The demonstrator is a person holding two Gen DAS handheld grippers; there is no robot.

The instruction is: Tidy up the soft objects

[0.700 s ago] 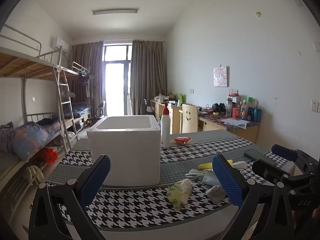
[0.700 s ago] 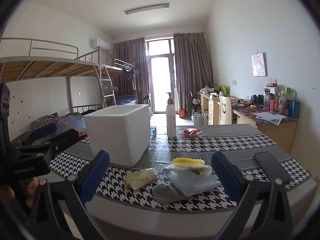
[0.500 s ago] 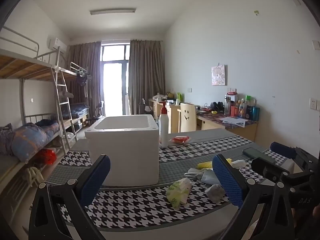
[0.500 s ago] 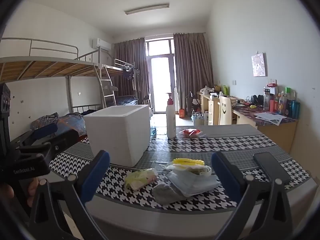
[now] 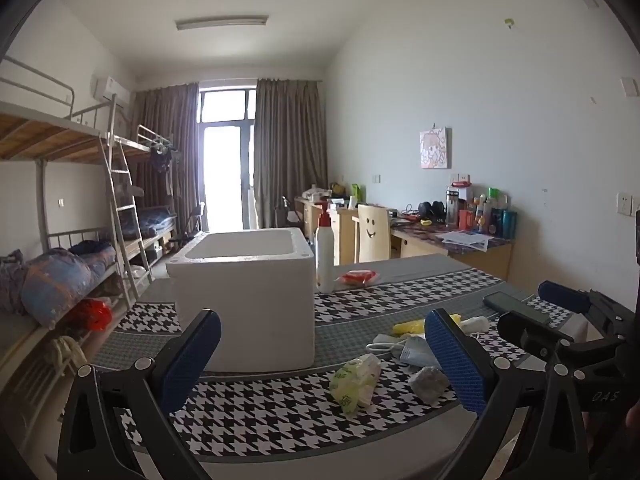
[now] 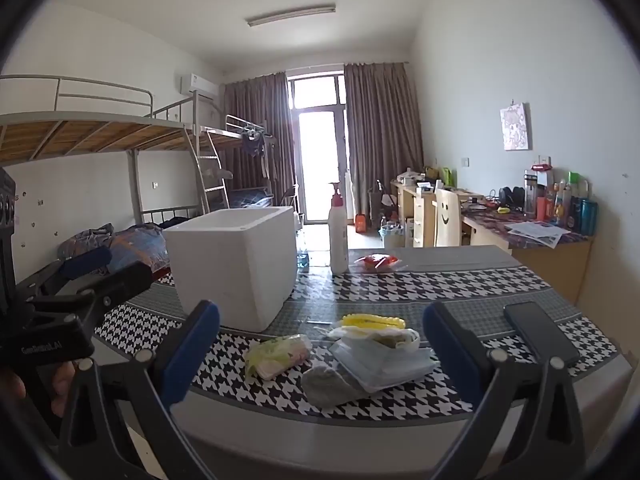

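Note:
A white foam box (image 5: 244, 292) (image 6: 234, 264) stands open-topped on the houndstooth table. Soft items lie to its right near the front edge: a green-white tissue pack (image 5: 356, 380) (image 6: 278, 354), a grey sock (image 5: 428, 382) (image 6: 332, 384), face masks (image 5: 412, 350) (image 6: 384, 358) and a yellow item (image 5: 408, 326) (image 6: 374, 320). My left gripper (image 5: 320, 360) is open and empty, held before the table in front of the box. My right gripper (image 6: 320, 356) is open and empty, held before the soft pile.
A pump bottle (image 5: 325, 256) (image 6: 338, 236) and a red packet (image 5: 358, 277) (image 6: 378, 261) stand behind the box. A black phone (image 5: 516, 307) (image 6: 540, 334) lies at the right. Bunk beds (image 6: 100, 140) are left, desks (image 6: 520, 236) right.
The left wrist view has shifted slightly, with the box and pile sitting a little further left. The right gripper has not visibly moved. Both stay open.

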